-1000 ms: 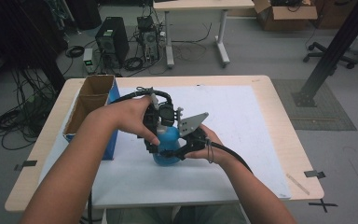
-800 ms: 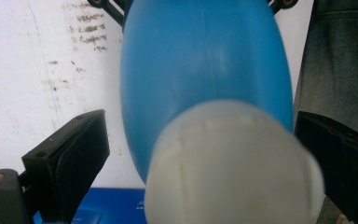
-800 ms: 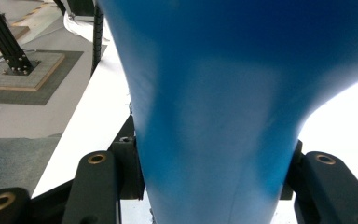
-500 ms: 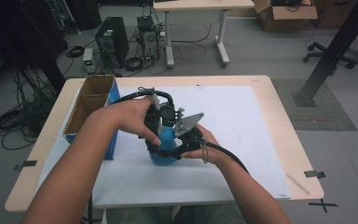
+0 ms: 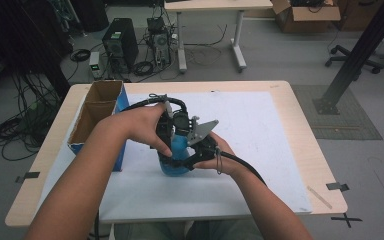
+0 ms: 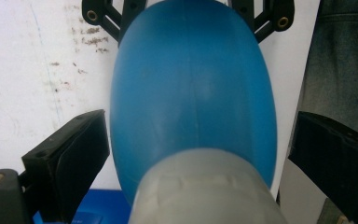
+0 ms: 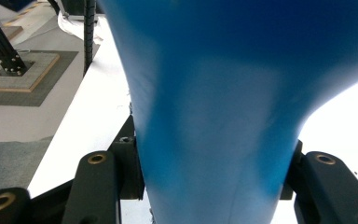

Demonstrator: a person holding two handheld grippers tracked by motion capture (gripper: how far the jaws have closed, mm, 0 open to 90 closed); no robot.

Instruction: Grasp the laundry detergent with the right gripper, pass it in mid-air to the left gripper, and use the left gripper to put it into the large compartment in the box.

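A blue plastic bottle with a pale grey cap stands on the white sheet at the middle of the table, between both hands. My left gripper comes down over it from above. In the left gripper view the bottle sits between the pads of that gripper, with a thin gap on the right side. My right gripper reaches in from the right, low on the bottle. In the right gripper view my right gripper is shut on the bottle, its jaws pressing on a narrower part.
An open cardboard box with a blue side stands at the table's left edge, close to the left forearm. A white sheet covers most of the wooden table. Computers, cables and another table stand on the floor beyond.
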